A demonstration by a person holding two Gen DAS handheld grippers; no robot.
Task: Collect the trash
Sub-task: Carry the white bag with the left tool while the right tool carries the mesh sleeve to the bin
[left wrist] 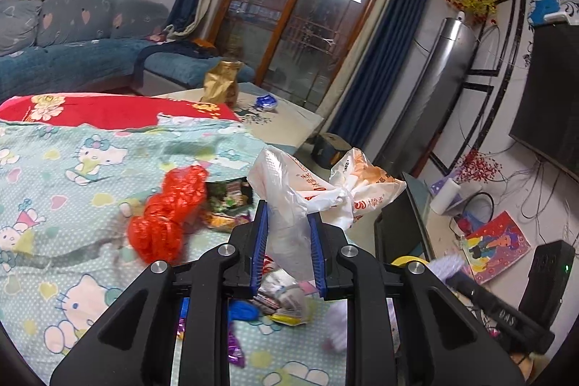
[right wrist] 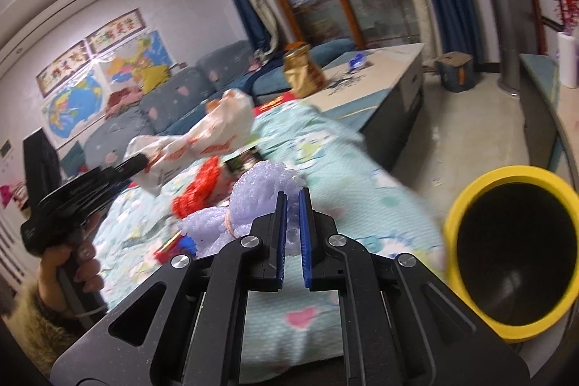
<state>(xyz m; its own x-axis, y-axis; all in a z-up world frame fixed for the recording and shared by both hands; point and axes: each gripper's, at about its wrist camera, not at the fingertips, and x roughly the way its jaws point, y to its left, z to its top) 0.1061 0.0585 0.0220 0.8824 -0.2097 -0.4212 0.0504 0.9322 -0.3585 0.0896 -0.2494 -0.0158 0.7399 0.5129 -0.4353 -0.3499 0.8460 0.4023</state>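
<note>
The left gripper (left wrist: 288, 223) pinches a crumpled white-and-orange plastic shopping bag (left wrist: 318, 190) between its blue-padded fingers (left wrist: 261, 241), lifted clear of the cartoon-print bedsheet (left wrist: 72, 169). The bag looks light, limp and slippery, best gripped at its bunched neck. The right gripper (right wrist: 292, 230) has its fingers nearly pressed together on a wad of pale purple foam wrap (right wrist: 253, 198), soft and springy, protruding ahead of the tips. A yellow-rimmed black bin (right wrist: 514, 255) waits right of those fingers. The left gripper is held high and tilted; the right is level, angled towards the bin.
</note>
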